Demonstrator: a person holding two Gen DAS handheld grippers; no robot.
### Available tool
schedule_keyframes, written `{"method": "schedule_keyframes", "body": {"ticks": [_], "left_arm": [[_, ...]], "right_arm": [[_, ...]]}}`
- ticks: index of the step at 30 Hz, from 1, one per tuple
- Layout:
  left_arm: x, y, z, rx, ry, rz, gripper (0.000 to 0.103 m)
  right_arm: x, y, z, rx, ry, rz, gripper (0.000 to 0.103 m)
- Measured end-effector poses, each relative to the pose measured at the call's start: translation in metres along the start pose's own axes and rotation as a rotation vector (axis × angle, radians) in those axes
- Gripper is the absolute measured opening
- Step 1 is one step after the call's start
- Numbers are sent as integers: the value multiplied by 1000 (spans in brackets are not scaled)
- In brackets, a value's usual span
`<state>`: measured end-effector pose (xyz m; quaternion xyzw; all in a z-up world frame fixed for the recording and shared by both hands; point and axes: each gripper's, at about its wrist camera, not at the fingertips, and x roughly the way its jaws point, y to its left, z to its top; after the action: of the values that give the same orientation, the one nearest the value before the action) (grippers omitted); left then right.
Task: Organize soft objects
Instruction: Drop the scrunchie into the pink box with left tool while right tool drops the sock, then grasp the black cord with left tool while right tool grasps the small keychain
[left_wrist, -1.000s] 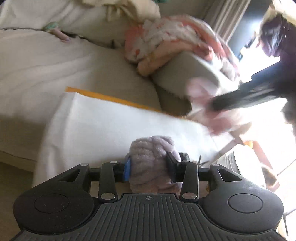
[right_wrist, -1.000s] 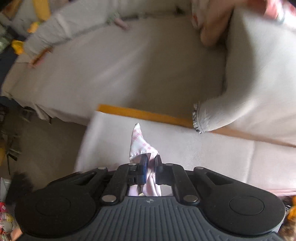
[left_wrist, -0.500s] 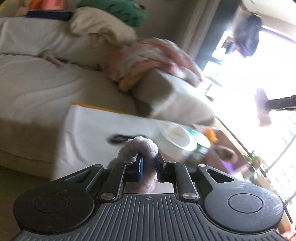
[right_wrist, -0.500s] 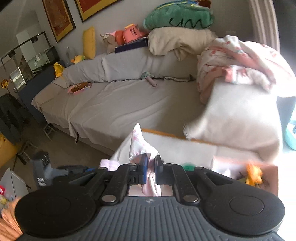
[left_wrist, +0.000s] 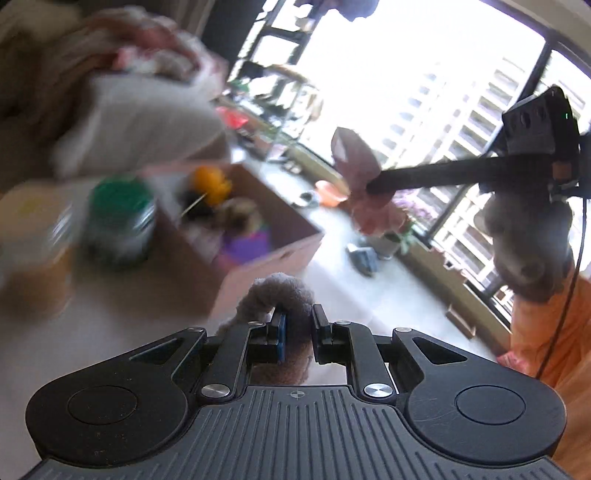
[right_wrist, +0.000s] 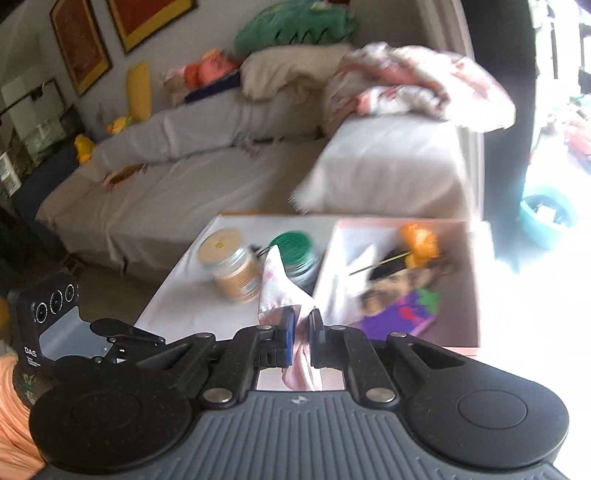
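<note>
My left gripper (left_wrist: 298, 325) is shut on a fluffy lilac sock (left_wrist: 280, 295) and holds it in the air above the white table. My right gripper (right_wrist: 300, 323) is shut on a pink checked cloth (right_wrist: 275, 284); the cloth also shows in the left wrist view (left_wrist: 364, 192), hanging from the right gripper's fingers high at the right. A cardboard box (right_wrist: 458, 332) with soft toys, an orange one (right_wrist: 419, 245) and a purple one (right_wrist: 400, 312), stands on the table's right side. It also shows in the left wrist view (left_wrist: 266, 258).
Two jars stand on the white table (right_wrist: 184, 291): a tan one with a cream lid (right_wrist: 232, 266) and one with a green lid (right_wrist: 295, 245). Behind it is a grey sofa (right_wrist: 177, 199) with pillows and blankets. A teal basin (right_wrist: 546, 210) sits on the floor at the right.
Both grippers have lifted and swung right, from over the sofa and bare table toward the jars and the box. Each still holds its soft item.
</note>
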<state>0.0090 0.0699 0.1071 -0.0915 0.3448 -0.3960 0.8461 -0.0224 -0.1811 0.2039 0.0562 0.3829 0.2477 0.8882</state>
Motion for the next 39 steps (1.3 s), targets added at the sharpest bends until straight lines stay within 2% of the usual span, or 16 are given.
{"method": "schedule_keyframes", "body": {"ticks": [3,5,7,8,9,11,12,15,19,22,26,31,33,34,37,39], "left_arm": [[28,-3,38,30,-63,10,16],[49,11,64,-44,-122,-2,18],[74,36,85,-143,-143,1,22],[89,48,93,-182,-137,40,22],[101,57,98,-191,-129,89,22],[113,73,102,-187,-109,150,22],[110,76,102,-194,-107,147,22],[81,82,99,-212,-134,120,22],[17,92,97,-147,-171,230,22],[-37,108,94,-125,-209,338,22],[-109,148,91,-143,-302,495,22],[-181,184,84,-137,-384,614,22],[-187,198,82,-112,-347,605,22],[-182,207,81,-93,-299,569,22],[-147,226,77,-14,-135,429,23],[-112,232,74,68,-52,390,23]], "right_arm": [[-7,-23,4,36,-53,-19,8],[1,-37,11,52,-89,-46,8],[17,-52,22,61,-117,-67,10],[28,-60,28,68,-126,-77,14],[40,-67,35,77,-117,-89,28],[67,-83,49,98,-82,-115,46],[75,-89,52,107,-74,-129,47],[94,-99,58,134,-44,-186,47],[108,-95,62,170,-15,-244,48],[110,-76,71,174,-35,-264,49],[113,-33,104,201,-87,-176,56],[135,45,151,102,-87,-44,57],[151,70,164,68,-59,9,61],[160,81,169,52,-38,31,61],[195,112,174,-41,74,74,61],[214,127,165,-112,143,55,61]]}}
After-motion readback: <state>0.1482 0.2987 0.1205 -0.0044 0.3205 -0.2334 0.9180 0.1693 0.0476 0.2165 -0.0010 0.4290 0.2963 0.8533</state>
